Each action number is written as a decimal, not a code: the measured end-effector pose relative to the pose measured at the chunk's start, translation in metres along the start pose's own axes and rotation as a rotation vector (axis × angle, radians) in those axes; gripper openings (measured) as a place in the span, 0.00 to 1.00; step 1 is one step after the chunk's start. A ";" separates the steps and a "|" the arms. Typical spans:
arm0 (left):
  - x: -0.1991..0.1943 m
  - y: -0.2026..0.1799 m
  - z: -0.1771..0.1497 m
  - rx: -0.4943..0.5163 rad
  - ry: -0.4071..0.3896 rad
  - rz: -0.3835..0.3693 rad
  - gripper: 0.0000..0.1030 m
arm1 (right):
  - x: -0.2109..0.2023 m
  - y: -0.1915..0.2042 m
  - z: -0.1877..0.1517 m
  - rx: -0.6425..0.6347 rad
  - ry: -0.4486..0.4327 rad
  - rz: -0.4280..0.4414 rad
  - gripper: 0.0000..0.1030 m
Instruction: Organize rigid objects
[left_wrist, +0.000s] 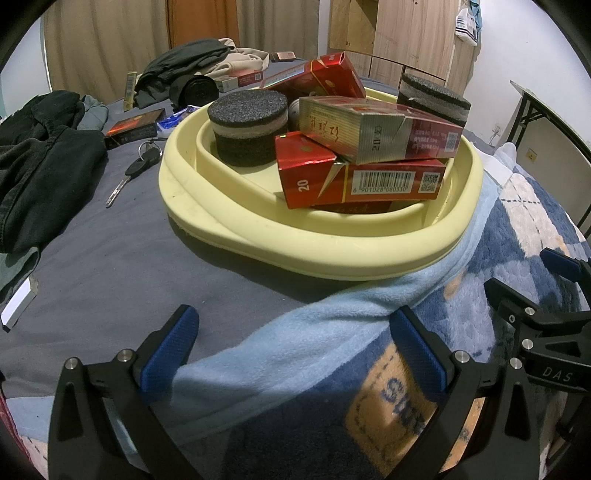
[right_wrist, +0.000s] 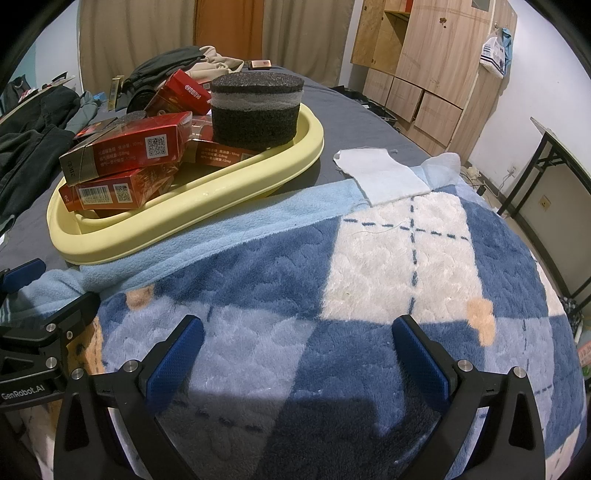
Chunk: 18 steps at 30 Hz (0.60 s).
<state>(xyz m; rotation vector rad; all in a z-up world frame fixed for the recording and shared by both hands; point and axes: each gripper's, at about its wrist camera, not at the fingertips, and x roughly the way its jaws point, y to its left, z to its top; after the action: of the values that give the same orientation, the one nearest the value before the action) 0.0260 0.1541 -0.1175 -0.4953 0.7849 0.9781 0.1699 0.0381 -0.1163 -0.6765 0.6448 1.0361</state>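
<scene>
A shallow pale-yellow plastic tray (left_wrist: 236, 221) on the grey bedsheet (left_wrist: 110, 266) holds stacked red cardboard cigarette packs (left_wrist: 364, 181) and two round black foam pucks (left_wrist: 248, 127); the lowest pack is mostly hidden. Its near rim overlaps the blue checked fleece blanket (right_wrist: 369, 266). Left gripper (left_wrist: 294, 345) and right gripper (right_wrist: 297, 354) hover nearer, jaws apart, empty.

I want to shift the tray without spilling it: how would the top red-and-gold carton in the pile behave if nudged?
The top carton lies tilted across another red carton, so it would probably slide off. It looks like thin cardboard, likely light. The yellow tray has a low rim, which may not stop it.
</scene>
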 end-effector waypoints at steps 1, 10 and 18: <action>0.000 0.000 0.000 0.000 0.000 0.000 1.00 | -0.001 0.001 0.000 0.000 0.000 0.000 1.00; 0.000 0.000 0.000 0.000 0.000 0.000 1.00 | 0.000 0.000 0.000 0.000 0.000 0.000 1.00; 0.000 0.000 0.000 0.000 0.000 0.000 1.00 | -0.001 0.001 0.000 0.000 0.000 0.000 1.00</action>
<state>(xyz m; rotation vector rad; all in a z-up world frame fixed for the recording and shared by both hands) 0.0260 0.1541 -0.1174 -0.4955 0.7847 0.9780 0.1686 0.0378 -0.1163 -0.6767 0.6443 1.0361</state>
